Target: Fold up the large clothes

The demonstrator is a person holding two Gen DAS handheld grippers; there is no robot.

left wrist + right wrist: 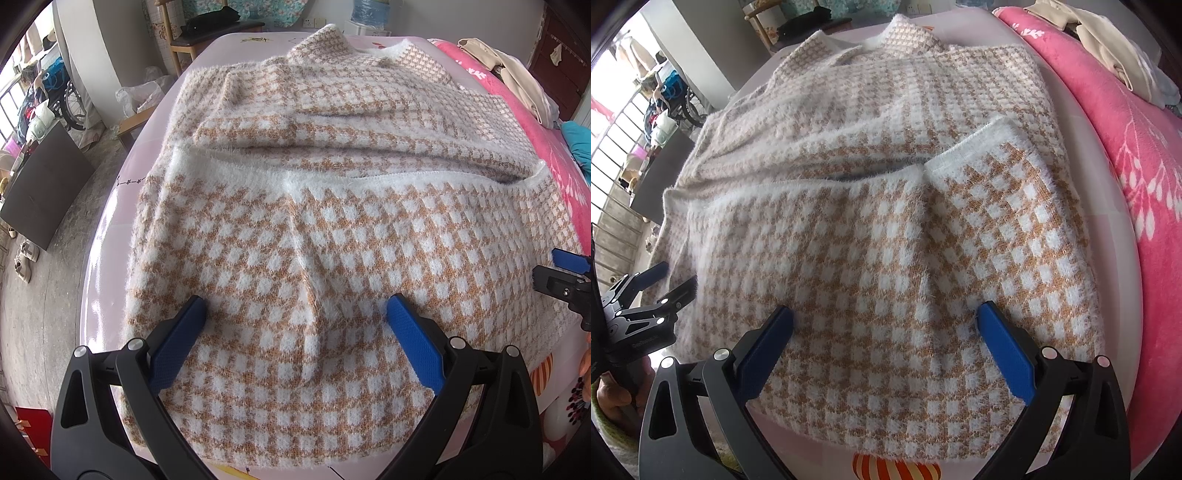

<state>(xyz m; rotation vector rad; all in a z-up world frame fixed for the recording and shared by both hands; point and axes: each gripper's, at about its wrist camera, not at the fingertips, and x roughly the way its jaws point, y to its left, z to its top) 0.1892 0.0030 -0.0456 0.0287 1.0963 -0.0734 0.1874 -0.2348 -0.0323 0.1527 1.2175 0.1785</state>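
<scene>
A fuzzy tan-and-white checked sweater (pixel 317 229) lies spread on a pale pink glossy surface (pixel 110 280). Its lower part is folded up, so the white hem (pixel 332 177) runs across the middle, and a sleeve is folded over the chest. My left gripper (pixel 295 302) stands open just above the near folded edge, with nothing between its blue pads (pixel 177 347). My right gripper (pixel 884 312) is open the same way over the sweater (pixel 886 236), near a folded flap with a white edge (pixel 975 144). Each gripper shows in the other's view: the right gripper (pixel 546 267) and the left gripper (pixel 674 278).
A bright pink floral blanket (pixel 1137 155) runs along the right side with beige clothes (pixel 517 74) piled on it. At the far left stand a wooden chair (pixel 207 37), a plastic bag (pixel 136 96) and a dark board (pixel 44 184). Shoes (pixel 24 258) lie on the floor.
</scene>
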